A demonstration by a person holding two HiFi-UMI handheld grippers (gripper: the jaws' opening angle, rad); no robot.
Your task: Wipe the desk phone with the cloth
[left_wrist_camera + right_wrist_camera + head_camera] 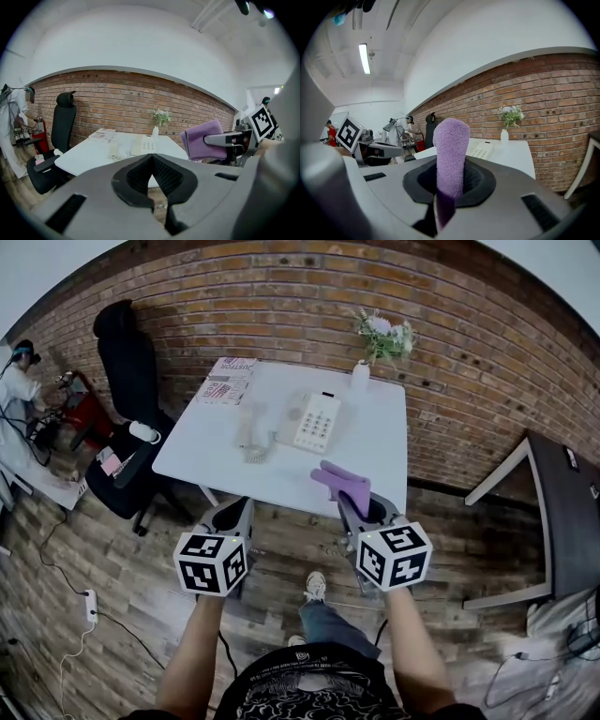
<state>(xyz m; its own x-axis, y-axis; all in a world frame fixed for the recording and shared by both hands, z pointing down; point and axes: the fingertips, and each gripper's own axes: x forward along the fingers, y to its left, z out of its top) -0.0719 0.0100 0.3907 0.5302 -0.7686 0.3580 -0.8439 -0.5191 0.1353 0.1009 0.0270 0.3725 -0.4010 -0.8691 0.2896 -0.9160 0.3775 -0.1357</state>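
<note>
My right gripper pinches the purple cloth upright between its jaws, well short of the phone; my left gripper, jaws pressed together, holds nothing

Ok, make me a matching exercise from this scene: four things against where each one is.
1 cloth
2 phone
3 vase
4 chair

A off the table's left end in the head view
B at the table's far edge, by the wall
C in the right gripper
D mid-table

Pairs: 1-C, 2-D, 3-B, 4-A
</note>
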